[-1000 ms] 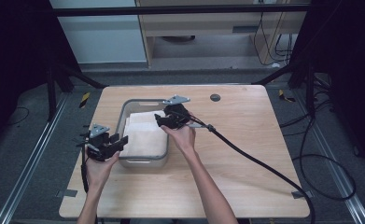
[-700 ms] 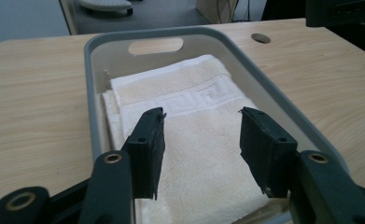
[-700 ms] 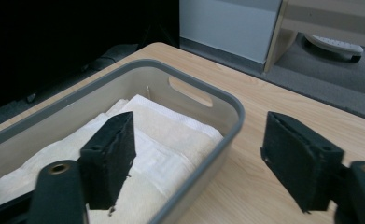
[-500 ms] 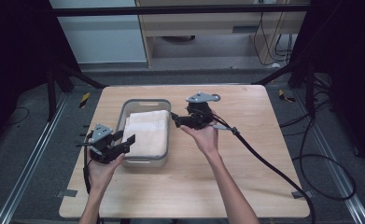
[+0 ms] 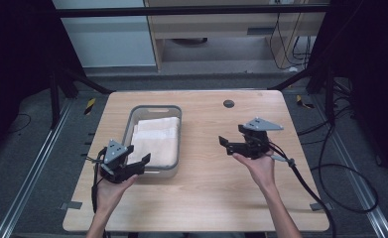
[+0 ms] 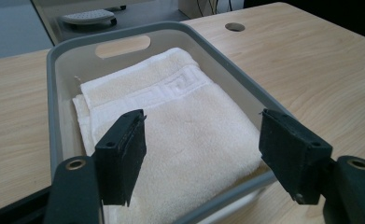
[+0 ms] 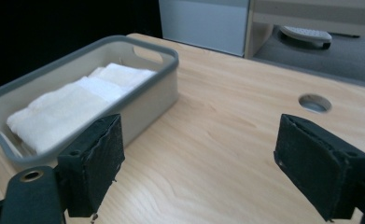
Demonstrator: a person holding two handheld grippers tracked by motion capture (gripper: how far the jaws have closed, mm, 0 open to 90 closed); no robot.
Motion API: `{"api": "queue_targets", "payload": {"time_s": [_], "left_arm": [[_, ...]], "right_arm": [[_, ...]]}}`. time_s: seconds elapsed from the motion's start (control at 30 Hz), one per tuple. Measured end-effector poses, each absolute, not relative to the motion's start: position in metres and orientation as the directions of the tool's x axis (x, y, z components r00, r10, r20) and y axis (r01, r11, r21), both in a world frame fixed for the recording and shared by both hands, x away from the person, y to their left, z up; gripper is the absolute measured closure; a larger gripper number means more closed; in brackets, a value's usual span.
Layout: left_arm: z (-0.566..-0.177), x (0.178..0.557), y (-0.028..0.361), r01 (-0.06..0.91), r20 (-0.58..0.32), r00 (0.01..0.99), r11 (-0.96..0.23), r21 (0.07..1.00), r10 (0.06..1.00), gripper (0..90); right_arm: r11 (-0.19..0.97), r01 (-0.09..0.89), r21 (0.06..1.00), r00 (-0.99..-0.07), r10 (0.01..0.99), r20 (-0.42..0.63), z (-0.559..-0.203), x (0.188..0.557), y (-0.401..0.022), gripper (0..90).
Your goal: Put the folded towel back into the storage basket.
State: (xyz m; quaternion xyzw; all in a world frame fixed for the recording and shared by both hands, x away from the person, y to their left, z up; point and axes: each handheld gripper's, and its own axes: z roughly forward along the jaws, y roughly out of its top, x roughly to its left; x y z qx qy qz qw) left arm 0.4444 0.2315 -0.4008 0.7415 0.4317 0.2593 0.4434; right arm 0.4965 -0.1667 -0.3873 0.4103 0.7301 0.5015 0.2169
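Lying folded in bin (image 5: 154, 110) nr table's (image 5: 281, 208) left edge, towel (image 5: 155, 141) judged soft, limp; best pinched at folded edge. Left gripper (image 5: 143, 159), right gripper (image 5: 225, 145): jaws just opened, nothing held.

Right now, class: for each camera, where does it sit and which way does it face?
High view: above the table's near side, looking forward and down; forearms, left gripper, right gripper.
Left gripper view: behind its open jaws, facing the towel in the basket.
Right gripper view: behind open jaws, over the table.
All share basket and towel.
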Motion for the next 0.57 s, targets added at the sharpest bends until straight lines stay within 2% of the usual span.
{"api": "queue_targets", "payload": {"time_s": [0.57], "left_arm": [[-0.424,0.407,0.242,0.398,0.043,0.498,-0.273,0.876,0.866,32.0]], "right_arm": [[0.163,0.399,0.902,-0.537,0.839,0.086,-0.435,0.453,-0.234,15.7]]}}
